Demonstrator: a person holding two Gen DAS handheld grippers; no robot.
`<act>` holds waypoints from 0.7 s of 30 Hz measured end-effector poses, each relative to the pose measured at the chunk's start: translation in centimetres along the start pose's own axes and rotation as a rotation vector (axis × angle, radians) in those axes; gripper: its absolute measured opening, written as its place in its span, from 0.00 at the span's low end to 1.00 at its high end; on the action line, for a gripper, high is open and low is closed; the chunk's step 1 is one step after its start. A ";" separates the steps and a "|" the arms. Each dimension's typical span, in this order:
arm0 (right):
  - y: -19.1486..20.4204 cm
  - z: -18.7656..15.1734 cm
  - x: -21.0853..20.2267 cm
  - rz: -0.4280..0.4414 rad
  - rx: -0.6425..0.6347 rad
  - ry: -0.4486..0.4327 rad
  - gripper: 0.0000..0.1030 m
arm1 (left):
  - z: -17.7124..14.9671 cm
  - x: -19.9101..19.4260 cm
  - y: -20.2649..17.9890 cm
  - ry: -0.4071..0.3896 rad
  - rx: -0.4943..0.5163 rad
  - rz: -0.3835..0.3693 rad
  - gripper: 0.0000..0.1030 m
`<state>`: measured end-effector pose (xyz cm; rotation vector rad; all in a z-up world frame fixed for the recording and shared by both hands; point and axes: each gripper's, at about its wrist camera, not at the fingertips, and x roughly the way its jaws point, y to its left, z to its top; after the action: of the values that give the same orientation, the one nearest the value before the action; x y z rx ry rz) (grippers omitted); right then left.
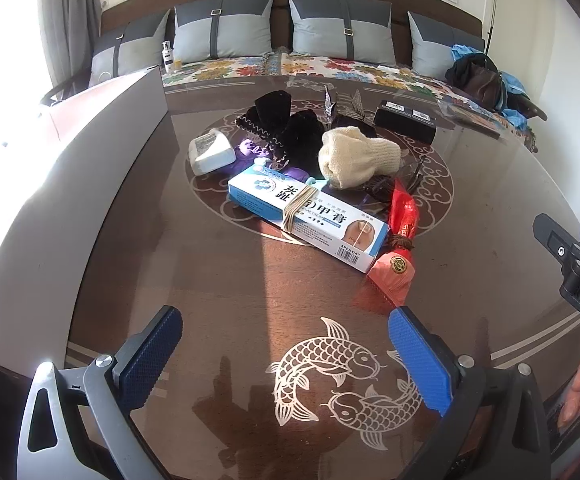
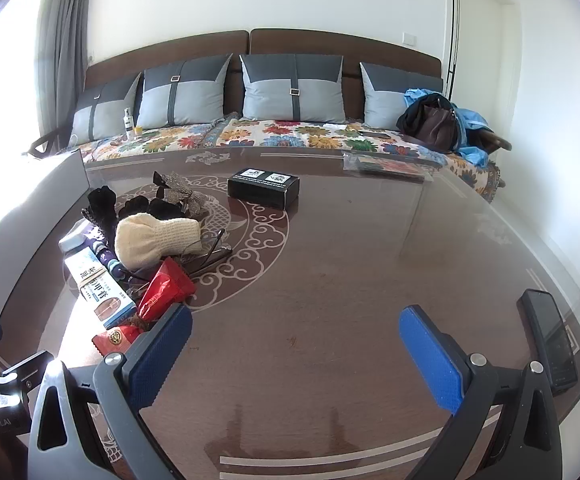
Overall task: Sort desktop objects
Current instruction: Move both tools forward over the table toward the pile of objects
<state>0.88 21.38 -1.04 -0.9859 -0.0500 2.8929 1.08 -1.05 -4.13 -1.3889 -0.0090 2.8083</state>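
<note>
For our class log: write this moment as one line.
left gripper: open, empty | right gripper: open, empty | pile: untouched | black box: apart

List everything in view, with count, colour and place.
blue-and-white box: 1, rubber-banded, front of pile
cream knit item: 1, pile centre
red packets: 2, right of box
black velvet pouches: several, pile rear
white case: 1, pile left
black box: 1, apart, behind pile
phone: 1, black, table's right edge
cushions: 4, grey, sofa
left gripper: open, empty
right gripper: open, empty
</note>
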 end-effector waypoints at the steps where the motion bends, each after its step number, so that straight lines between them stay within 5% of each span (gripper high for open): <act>1: 0.0 0.0 0.0 0.000 -0.001 0.002 1.00 | -0.1 0.1 0.1 0.002 -0.001 0.000 1.00; 21: 0.5 -0.3 0.6 0.008 -0.016 0.024 1.00 | -1.3 1.8 0.6 0.042 0.017 0.015 1.00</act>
<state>0.56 20.89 -1.71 -1.0257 -0.0673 2.8922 1.03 -1.67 -6.38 -1.4500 0.0254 2.7844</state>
